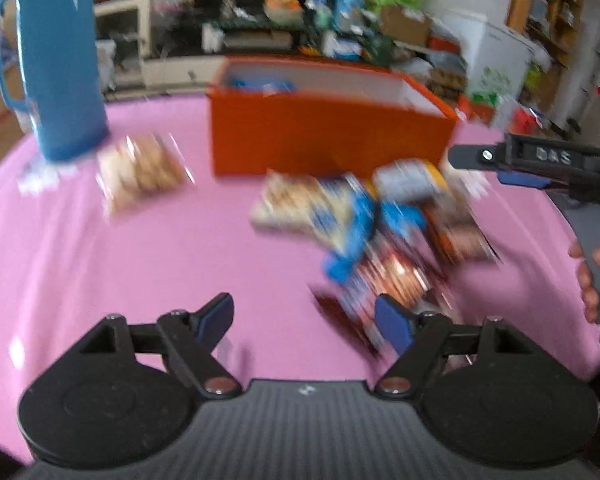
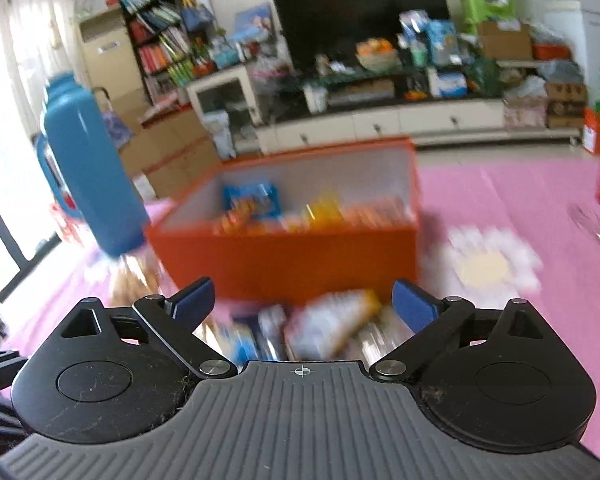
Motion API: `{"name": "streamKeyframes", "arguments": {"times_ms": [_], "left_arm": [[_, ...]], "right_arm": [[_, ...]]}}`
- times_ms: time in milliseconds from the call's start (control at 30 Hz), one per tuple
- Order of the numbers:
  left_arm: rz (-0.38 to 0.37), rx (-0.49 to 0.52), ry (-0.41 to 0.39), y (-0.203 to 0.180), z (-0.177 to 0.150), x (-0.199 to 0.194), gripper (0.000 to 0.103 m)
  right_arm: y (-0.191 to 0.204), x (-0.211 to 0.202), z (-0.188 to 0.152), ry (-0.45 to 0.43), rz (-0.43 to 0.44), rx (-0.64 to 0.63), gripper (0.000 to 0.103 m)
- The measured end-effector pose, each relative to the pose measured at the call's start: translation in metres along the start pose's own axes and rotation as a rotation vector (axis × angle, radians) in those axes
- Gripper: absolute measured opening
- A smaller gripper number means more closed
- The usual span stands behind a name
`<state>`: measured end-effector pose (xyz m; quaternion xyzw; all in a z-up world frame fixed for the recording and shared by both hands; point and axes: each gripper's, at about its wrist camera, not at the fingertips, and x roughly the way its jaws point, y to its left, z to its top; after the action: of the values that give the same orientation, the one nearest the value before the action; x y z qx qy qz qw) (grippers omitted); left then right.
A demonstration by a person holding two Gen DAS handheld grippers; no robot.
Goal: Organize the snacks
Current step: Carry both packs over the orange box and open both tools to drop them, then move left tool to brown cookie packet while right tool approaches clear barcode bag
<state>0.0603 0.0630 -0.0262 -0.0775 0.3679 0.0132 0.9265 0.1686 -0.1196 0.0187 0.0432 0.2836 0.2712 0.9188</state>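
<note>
Between picks, both empty
Left hand-held gripper and right hand-held gripper are wide open, holding nothing; next grab is probably from the snack pile, box at 12 o'clock.

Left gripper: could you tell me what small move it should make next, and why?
Probably ease the left gripper forward and to the right, onto the pile of snack packets. Its fingers are open and empty, the nearest packet lies just beyond the right one, and the orange box already holds some snacks. The frame is blurred, so treat this as a guess.
</note>
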Motion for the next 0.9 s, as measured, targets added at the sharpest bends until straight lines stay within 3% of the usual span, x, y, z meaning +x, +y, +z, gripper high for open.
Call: {"name": "streamKeyframes", "arguments": {"times_ms": [233,333,533,767,900], "left_arm": [[-0.107,0.039,0.095,-0.036,-0.025,0.017,0.077],[-0.203,0.000,0.121,-0.043,-0.023,0.029,0.069],[-0.233,0.044,0.120,-0.075,-0.012,0.045,0.067],[-0.251,0.122,0.113,-0.119,0.000,0.062,0.069],[-0.253,0.121,0.094,-0.111,-0.003,0.042,0.071]], "right_arm": [[-0.039,-0.036,-0.045,0.062,-0.057,0.069,0.085],[-0.052,-0.045,-0.044,0.045,-0.088,0.089,0.086],[-0.079,-0.055,-0.035,0.003,-0.055,0.216,0.087],[-0.085,-0.052,-0.035,0.010,-0.069,0.226,0.088],[-0.089,-0.052,-0.035,0.009,-0.066,0.237,0.089]]}}
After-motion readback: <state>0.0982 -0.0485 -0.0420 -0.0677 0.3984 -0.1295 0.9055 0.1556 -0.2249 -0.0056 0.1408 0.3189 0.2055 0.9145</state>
